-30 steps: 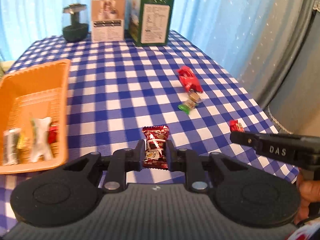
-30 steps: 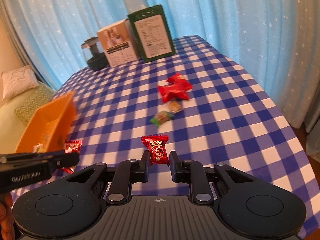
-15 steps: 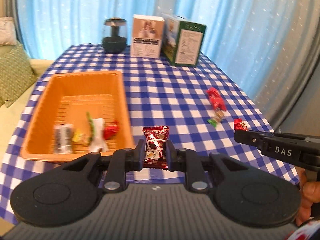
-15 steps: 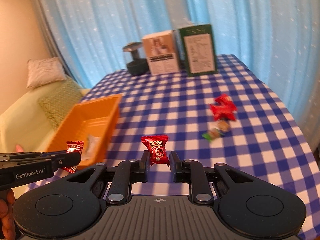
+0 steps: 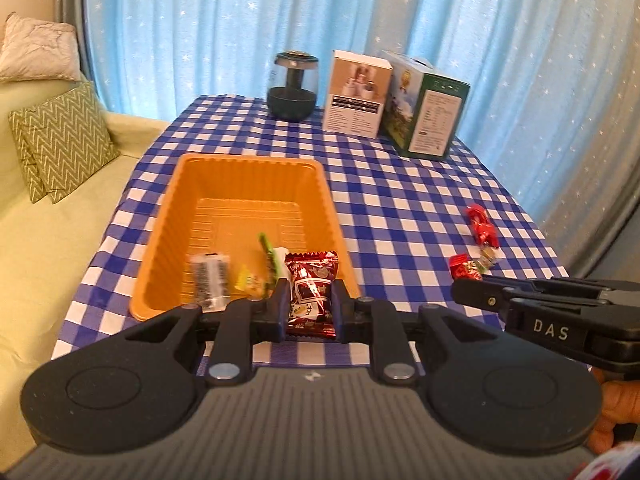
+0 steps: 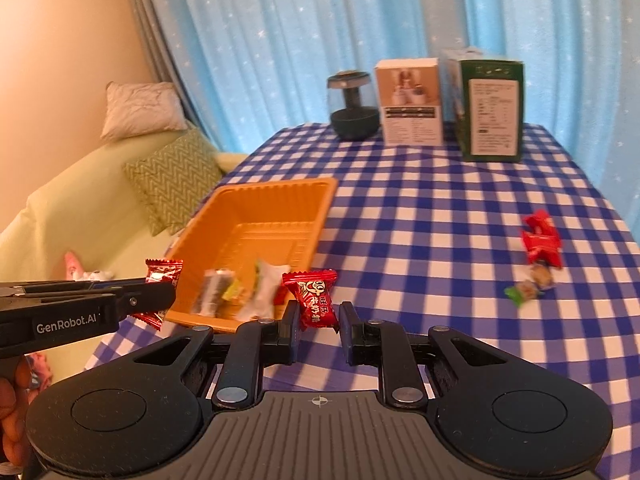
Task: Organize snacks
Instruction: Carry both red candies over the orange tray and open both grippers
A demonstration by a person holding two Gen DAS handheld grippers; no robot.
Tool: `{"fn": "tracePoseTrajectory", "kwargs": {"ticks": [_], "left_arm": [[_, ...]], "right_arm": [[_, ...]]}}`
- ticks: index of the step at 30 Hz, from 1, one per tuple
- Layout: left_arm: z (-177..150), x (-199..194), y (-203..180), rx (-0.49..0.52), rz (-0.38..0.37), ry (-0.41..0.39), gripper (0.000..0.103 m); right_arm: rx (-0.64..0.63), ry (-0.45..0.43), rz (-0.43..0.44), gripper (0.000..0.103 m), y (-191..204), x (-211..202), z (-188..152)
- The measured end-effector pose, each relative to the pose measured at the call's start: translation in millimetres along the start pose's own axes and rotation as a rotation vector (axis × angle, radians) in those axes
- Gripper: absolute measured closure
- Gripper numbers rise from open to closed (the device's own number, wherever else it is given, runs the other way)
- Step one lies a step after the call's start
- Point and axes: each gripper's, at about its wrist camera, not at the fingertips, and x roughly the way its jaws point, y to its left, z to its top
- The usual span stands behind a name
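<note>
My left gripper is shut on a dark red candy packet, held just above the near rim of the orange tray. Several wrapped snacks lie at the tray's near end. My right gripper is shut on a bright red candy, a little right of the tray. Each gripper shows in the other's view: the right gripper with its candy, and the left gripper with its packet. A red packet and two small candies lie on the checked cloth at the right.
At the back of the table stand a dark round lamp, a white box and a green box. A pale green sofa with zigzag cushions sits left of the table. Blue curtains hang behind.
Both grippers have swung left and risen, each keeping its candy. The orange tray has come from the left edge to straight ahead of the left gripper. The loose snacks now lie far right.
</note>
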Motion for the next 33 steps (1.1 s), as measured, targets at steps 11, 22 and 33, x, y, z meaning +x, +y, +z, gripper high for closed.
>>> {"fn": "tracePoseTrajectory", "kwargs": {"ticks": [11,22,33], "left_arm": [[9,9,36,-0.033,0.032,0.007,0.084],[28,41,62,-0.015,0.026,0.017,0.084],[51,84,80,0.002,0.017,0.030,0.084]], "right_arm": [[-0.011,0.032,0.053,0.082,22,38,16],[0.002,0.057,0.053,0.082,28,87,36],[-0.006,0.075,0.054,0.082,30,135,51]]}}
